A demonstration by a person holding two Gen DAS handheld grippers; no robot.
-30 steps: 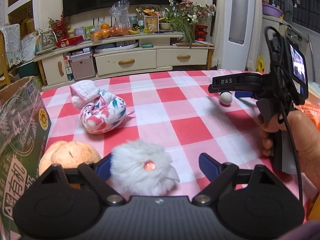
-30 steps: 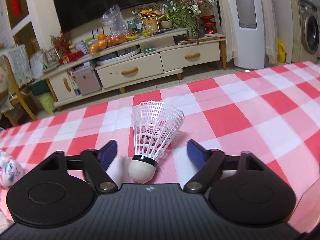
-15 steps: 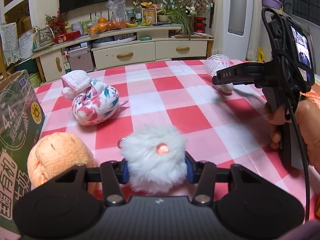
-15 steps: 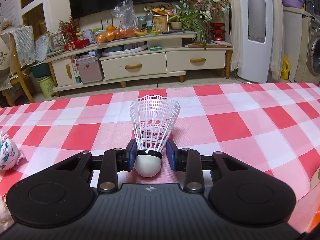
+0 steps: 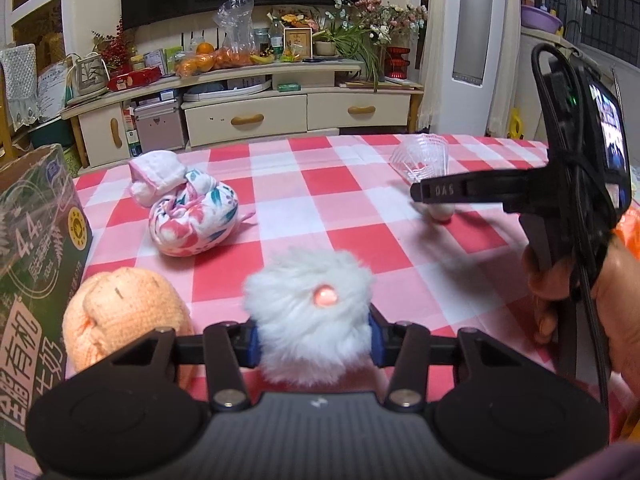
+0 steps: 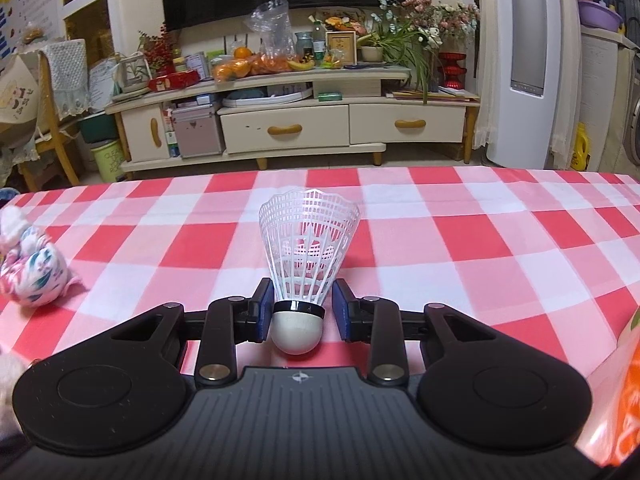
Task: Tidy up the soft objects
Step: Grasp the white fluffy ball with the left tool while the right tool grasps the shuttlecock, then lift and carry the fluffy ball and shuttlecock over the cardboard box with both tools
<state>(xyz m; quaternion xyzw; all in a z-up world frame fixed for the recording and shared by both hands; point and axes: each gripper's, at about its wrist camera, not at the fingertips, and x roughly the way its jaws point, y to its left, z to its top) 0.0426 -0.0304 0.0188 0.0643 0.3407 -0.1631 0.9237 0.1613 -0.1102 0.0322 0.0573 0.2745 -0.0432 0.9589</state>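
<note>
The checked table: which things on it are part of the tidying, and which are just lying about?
Part of the job: white fluffy pompom in left gripper; white plastic shuttlecock in right gripper; orange knitted ball; floral cloth bundle.

Lying about: green printed carton.

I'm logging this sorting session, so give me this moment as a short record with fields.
surface: red-and-white checked tablecloth
left gripper: jaws closing on white fluffy pompom
right gripper: shut on white plastic shuttlecock
loose items: peach knitted ball, floral cloth bundle
container: green printed carton, at the left edge
</note>
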